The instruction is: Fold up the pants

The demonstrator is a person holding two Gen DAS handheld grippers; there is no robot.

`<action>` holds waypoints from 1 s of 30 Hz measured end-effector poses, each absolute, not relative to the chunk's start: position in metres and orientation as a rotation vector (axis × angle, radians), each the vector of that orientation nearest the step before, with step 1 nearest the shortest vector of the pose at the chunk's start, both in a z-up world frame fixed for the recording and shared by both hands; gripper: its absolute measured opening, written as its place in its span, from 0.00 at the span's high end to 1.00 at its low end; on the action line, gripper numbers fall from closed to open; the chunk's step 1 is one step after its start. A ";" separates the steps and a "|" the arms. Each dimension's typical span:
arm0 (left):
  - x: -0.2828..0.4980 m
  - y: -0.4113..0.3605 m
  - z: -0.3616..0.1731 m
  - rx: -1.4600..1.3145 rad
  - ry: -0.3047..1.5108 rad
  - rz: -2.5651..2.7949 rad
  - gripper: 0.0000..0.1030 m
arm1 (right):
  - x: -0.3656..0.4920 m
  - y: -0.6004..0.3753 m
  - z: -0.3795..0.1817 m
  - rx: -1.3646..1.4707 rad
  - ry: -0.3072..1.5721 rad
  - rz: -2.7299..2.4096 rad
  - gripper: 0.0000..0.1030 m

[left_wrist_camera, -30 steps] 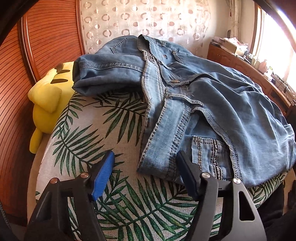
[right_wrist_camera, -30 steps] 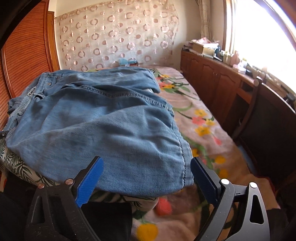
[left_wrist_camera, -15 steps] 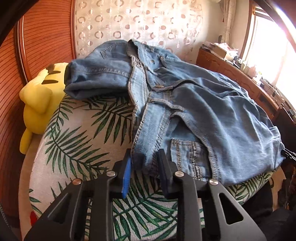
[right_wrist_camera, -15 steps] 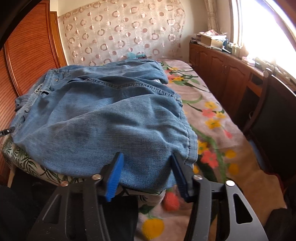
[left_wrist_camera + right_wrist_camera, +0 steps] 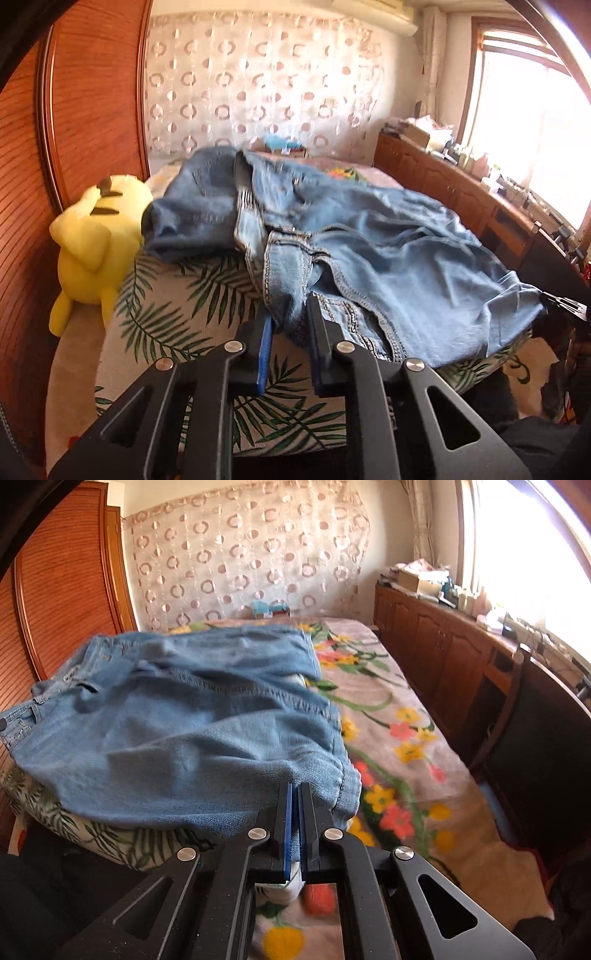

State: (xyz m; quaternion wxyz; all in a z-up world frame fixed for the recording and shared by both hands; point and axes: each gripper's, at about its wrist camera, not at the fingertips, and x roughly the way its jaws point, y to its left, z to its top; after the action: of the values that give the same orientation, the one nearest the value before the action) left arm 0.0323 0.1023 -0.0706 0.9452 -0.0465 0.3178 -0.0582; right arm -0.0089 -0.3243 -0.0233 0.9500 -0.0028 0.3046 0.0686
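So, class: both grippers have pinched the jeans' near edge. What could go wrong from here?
1. The left gripper pinches bunched waistband denim of the jeans; thick fabric may slip out.
2. The right gripper holds only the hem edge, so the fold could land skewed.
3. Lifted denim might drag against the yellow plush toy.

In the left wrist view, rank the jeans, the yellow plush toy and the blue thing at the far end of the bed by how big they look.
1. jeans
2. yellow plush toy
3. blue thing, though it lies farthest away, so its look may mislead.
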 end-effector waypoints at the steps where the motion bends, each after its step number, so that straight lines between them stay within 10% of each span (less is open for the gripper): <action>1: 0.029 0.103 -0.066 -0.103 0.639 -0.123 0.83 | -0.011 -0.326 -0.018 -0.006 0.606 0.141 0.98; 30: 0.020 0.106 -0.011 -0.074 0.504 -0.152 0.85 | -0.029 -0.325 0.029 -0.054 0.310 0.165 0.99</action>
State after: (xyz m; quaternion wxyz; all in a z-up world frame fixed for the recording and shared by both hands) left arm 0.0201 0.1064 -0.0110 0.9649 -0.0363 0.2490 -0.0753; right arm -0.0285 -0.3248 0.0290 0.9843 -0.0266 0.1540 0.0823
